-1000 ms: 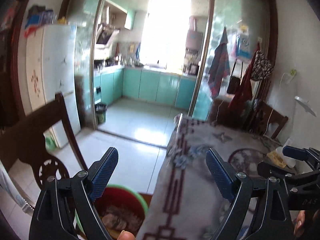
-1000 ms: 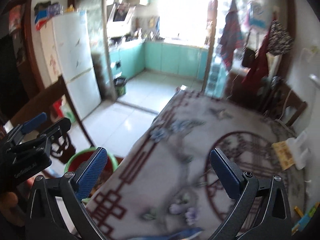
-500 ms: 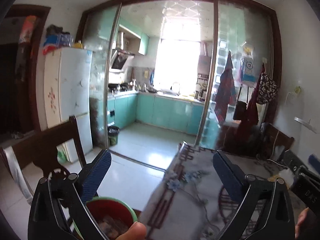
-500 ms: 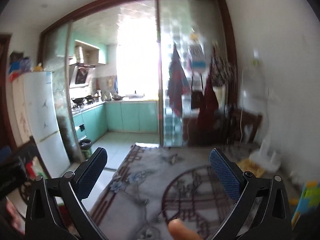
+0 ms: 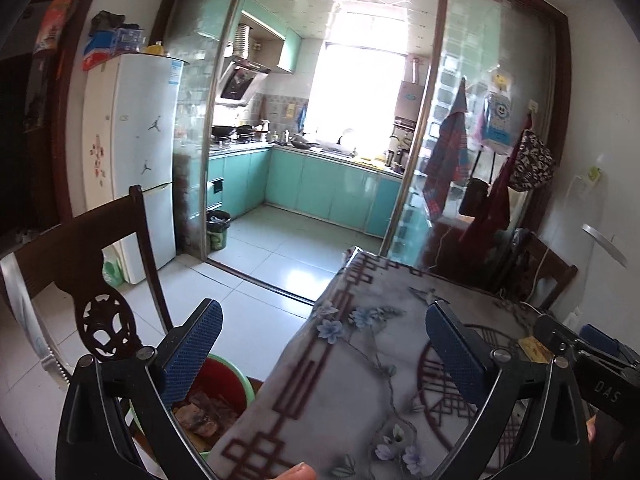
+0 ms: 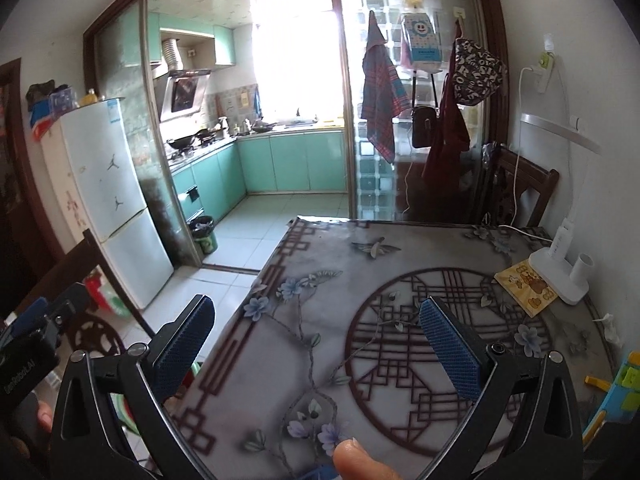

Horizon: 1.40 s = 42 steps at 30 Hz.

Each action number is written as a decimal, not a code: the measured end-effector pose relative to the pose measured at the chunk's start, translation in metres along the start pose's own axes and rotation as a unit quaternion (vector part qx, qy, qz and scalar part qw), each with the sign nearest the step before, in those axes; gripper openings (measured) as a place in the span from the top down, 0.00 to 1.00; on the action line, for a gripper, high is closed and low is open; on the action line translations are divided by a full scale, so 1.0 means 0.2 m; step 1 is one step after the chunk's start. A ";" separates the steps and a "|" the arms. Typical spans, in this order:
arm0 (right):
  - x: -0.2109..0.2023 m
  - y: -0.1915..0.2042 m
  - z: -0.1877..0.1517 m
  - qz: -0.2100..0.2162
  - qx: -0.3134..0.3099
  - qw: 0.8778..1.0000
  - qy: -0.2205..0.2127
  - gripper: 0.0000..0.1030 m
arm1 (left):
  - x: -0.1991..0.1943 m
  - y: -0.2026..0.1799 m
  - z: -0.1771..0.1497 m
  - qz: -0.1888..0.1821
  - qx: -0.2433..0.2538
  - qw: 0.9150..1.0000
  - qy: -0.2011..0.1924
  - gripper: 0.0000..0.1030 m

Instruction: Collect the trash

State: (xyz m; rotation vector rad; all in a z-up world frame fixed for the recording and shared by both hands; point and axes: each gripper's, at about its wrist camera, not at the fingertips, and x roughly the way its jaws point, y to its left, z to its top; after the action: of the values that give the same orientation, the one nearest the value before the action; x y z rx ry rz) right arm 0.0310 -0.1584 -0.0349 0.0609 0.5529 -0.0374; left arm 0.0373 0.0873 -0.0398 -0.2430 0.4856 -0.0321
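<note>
Starting with the left wrist view: the left gripper [image 5: 320, 344] is seen spread wide, nothing between the blue pads; its jaws have just been opening. It is held above the near left edge of the table [image 5: 360, 360], which is covered by a flower-print cloth. A red bucket with a green rim [image 5: 224, 384] is seen on the floor below the left finger, beside the dark wooden chair [image 5: 100, 280]; crumpled trash [image 5: 200, 412] is already lying inside it. The right gripper's body is glimpsed at the far right edge.

Right wrist view: the right gripper [image 6: 316, 348] is likewise wide open and empty, aimed over the middle of the table. Candidate trash is seen well apart from it on the right: a yellow printed packet [image 6: 524, 288] touching the white lamp base [image 6: 560, 276], and a crumpled white scrap [image 6: 608, 324] nearer the right edge. Coloured bits at the near right corner are too clipped to identify.

Judged step: the next piece is to be reached for. The scrap is best taken first by the right gripper, approached low with the pads straddling it, closed fully before lifting. The lamp cable and base should be avoided. The bucket is better served by the left side.
</note>
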 end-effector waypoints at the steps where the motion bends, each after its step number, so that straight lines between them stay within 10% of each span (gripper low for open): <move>1: 0.00 -0.01 0.00 0.001 0.000 1.000 0.002 0.00 | 0.00 -0.01 0.00 -0.003 0.001 1.000 0.000 0.01; 42: -0.03 -0.04 -0.01 0.001 -0.020 1.000 0.012 0.00 | 0.01 0.00 -0.02 -0.029 -0.005 0.999 0.013 0.01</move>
State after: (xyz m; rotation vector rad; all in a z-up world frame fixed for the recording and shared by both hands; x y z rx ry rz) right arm 0.0256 -0.1664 -0.0337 0.0224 0.5779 -0.0225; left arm 0.0366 0.0857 -0.0432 -0.2669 0.5055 -0.0887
